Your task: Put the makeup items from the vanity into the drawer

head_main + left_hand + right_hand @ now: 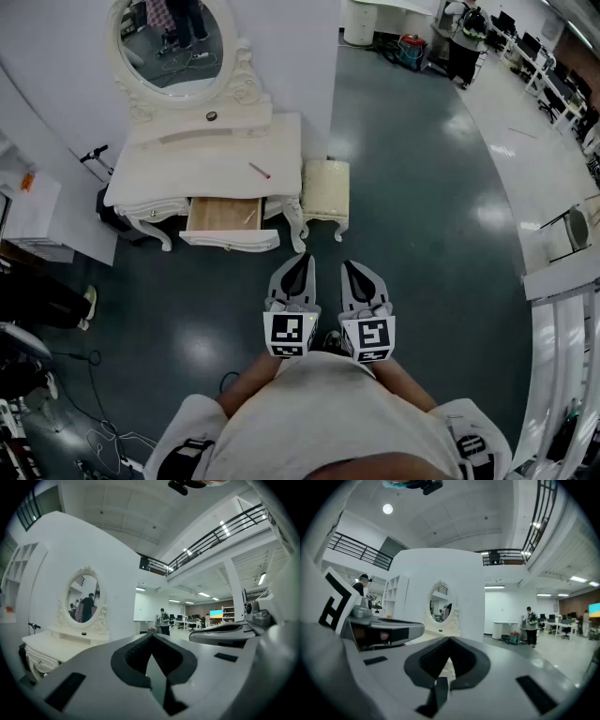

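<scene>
The white vanity (169, 178) stands some way ahead of me, its drawer (225, 214) pulled open and showing a wooden bottom. A thin pink makeup pencil (260, 170) lies on the vanity top, and a small dark round item (212, 116) sits on the shelf under the oval mirror (174, 37). My left gripper (301, 260) and right gripper (349, 267) are side by side over the floor, well short of the vanity. Both are shut with nothing in them. In the left gripper view the vanity (51, 644) is at the left beyond the shut left gripper (151, 638).
A cream stool (326, 192) stands right of the vanity. A white wall panel (281, 47) rises behind the vanity. Cables and gear lie on the dark floor (422, 187) at the left. Desks and a person (531, 625) are far off at the right.
</scene>
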The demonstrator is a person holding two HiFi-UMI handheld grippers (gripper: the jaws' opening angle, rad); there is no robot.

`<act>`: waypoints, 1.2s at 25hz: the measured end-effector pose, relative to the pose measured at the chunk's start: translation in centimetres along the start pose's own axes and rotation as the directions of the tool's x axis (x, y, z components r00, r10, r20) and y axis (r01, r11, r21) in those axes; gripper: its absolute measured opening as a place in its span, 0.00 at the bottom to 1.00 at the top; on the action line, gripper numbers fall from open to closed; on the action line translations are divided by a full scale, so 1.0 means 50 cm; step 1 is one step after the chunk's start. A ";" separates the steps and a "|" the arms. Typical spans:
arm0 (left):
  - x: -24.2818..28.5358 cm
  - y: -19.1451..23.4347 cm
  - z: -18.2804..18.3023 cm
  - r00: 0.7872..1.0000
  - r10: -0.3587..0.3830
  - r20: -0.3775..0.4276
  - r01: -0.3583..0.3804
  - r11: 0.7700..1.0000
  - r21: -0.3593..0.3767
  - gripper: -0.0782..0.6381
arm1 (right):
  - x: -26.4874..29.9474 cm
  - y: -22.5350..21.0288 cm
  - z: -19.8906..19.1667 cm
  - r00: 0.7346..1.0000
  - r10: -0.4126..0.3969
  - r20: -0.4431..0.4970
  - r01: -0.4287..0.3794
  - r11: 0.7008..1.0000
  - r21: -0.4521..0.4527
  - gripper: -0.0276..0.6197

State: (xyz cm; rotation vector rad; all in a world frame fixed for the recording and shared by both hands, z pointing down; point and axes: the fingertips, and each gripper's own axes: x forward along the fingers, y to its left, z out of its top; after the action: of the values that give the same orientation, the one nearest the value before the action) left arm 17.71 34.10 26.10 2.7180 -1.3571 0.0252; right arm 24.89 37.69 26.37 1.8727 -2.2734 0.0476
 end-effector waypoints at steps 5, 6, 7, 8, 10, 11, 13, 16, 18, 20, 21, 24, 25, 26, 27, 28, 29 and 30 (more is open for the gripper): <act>-0.026 0.041 -0.003 1.000 0.022 -0.001 -0.022 1.000 0.003 0.12 | 0.012 0.045 -0.001 1.000 0.020 -0.001 -0.020 1.000 0.004 0.06; -0.031 0.051 -0.002 1.000 0.029 -0.001 -0.029 1.000 0.002 0.12 | 0.017 0.054 0.000 1.000 0.026 -0.001 -0.026 1.000 0.004 0.06; -0.036 0.061 -0.002 0.999 0.037 -0.001 -0.037 0.999 0.002 0.12 | 0.021 0.063 0.002 0.999 0.033 -0.001 -0.033 0.999 0.004 0.06; -0.042 0.071 -0.002 0.999 0.046 -0.001 -0.046 0.999 0.001 0.12 | 0.026 0.074 0.002 0.999 0.044 0.000 -0.044 0.999 0.005 0.06; -0.057 0.091 -0.005 0.998 0.065 -0.005 -0.065 0.998 -0.001 0.12 | 0.037 0.099 0.004 0.997 0.075 0.004 -0.075 0.997 0.013 0.06; -0.064 0.101 -0.008 0.997 0.074 -0.009 -0.074 0.997 -0.002 0.12 | 0.042 0.112 0.004 0.996 0.087 0.005 -0.087 0.996 0.016 0.06; -0.080 0.122 -0.015 0.996 0.091 -0.020 -0.091 0.996 -0.002 0.12 | 0.056 0.138 0.002 0.995 0.101 -0.002 -0.101 0.995 0.014 0.06; -0.103 0.159 -0.028 0.992 0.116 -0.039 -0.116 0.993 0.004 0.12 | 0.081 0.177 -0.008 0.992 0.123 -0.023 -0.122 0.992 0.021 0.07; -0.119 0.186 -0.033 0.990 0.135 -0.043 -0.135 0.991 0.009 0.12 | 0.095 0.202 -0.011 0.991 0.133 -0.026 -0.133 0.991 0.020 0.07; -0.134 0.211 -0.038 0.987 0.152 -0.048 -0.152 0.988 0.015 0.12 | 0.105 0.225 -0.013 0.990 0.142 -0.025 -0.142 0.990 0.016 0.06; -0.142 0.223 -0.041 0.986 0.159 -0.053 -0.159 0.987 0.019 0.12 | 0.109 0.235 -0.014 0.989 0.145 -0.025 -0.145 0.989 0.018 0.06; -0.159 0.249 -0.048 0.983 0.171 -0.066 -0.170 0.985 0.023 0.12 | 0.121 0.254 -0.018 0.990 0.141 -0.027 -0.140 0.990 0.027 0.06; -0.161 0.257 -0.052 0.982 0.174 -0.071 -0.173 0.985 0.020 0.12 | 0.127 0.256 -0.021 0.990 0.139 -0.031 -0.138 0.990 0.027 0.07; -0.162 0.263 -0.058 0.981 0.178 -0.077 -0.178 0.984 0.015 0.12 | 0.132 0.257 -0.026 0.990 0.138 -0.040 -0.137 0.990 0.026 0.06; -0.161 0.269 -0.065 0.979 0.183 -0.086 -0.183 0.983 0.007 0.12 | 0.138 0.256 -0.035 0.989 0.139 -0.053 -0.138 0.990 0.023 0.06; -0.159 0.274 -0.074 0.978 0.187 -0.094 -0.188 0.982 -0.001 0.12 | 0.143 0.253 -0.045 0.988 0.141 -0.069 -0.140 0.990 0.022 0.07; -0.157 0.277 -0.082 0.976 0.191 -0.101 -0.193 0.981 -0.007 0.12 | 0.148 0.248 -0.056 0.986 0.142 -0.085 -0.140 0.990 0.024 0.07; -0.154 0.281 -0.088 0.975 0.197 -0.108 -0.199 0.980 -0.010 0.12 | 0.155 0.241 -0.065 0.985 0.143 -0.099 -0.141 0.990 0.027 0.06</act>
State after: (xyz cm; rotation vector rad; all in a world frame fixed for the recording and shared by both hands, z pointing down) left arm 2.00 32.29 31.23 2.5140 -1.5800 0.1685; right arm 12.15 33.07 32.08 1.6739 -2.3415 0.1818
